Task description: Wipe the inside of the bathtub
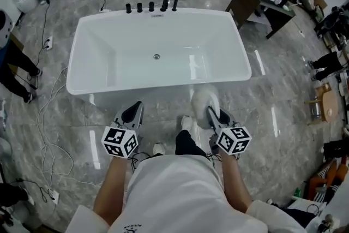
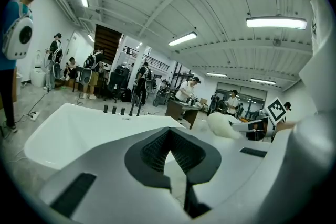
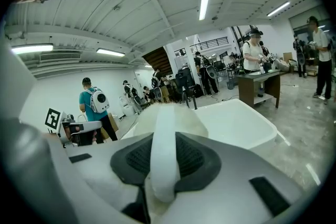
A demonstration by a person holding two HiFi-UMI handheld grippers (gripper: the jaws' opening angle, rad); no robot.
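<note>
We find the bathtub (image 1: pixel 136 65) standing on the marble floor (image 1: pixel 71 123) directly ahead of the person, with its taps (image 1: pixel 152 6) on the far rim and its drain (image 1: pixel 156 56) near the middle of the basin. The inside looks bare and glossy, and no wiping is under way. The right gripper (image 1: pixel 211 113) hangs just outside the near rim. Its own view shows the jaws pinching a flat white strap (image 3: pixel 163 165), which runs across the back of a pale fluffy wiping pad (image 3: pixel 195 120). In the head view the pad (image 1: pixel 203 101) sits above the floor, just beside the tub's near wall and not yet over the basin. The left gripper (image 1: pixel 132 113) is alongside, also short of the rim. Its jaws are pressed together at the tips with nothing between them, and only the floor shows through the gap lower down. We judge the pad to be light, soft and compressible, so it should mould to the sloped walls and corners. It will also flop on its strap, so the strap is the proper place to hold it, taken near its middle so the pad stays flat to the surface. We judge the tub to be rigid, heavy and slick, so it needs no steadying. The pad is likely to skid on the glaze unless it is pressed down evenly, and the deep far wall under the taps calls for a long reach.
</note>
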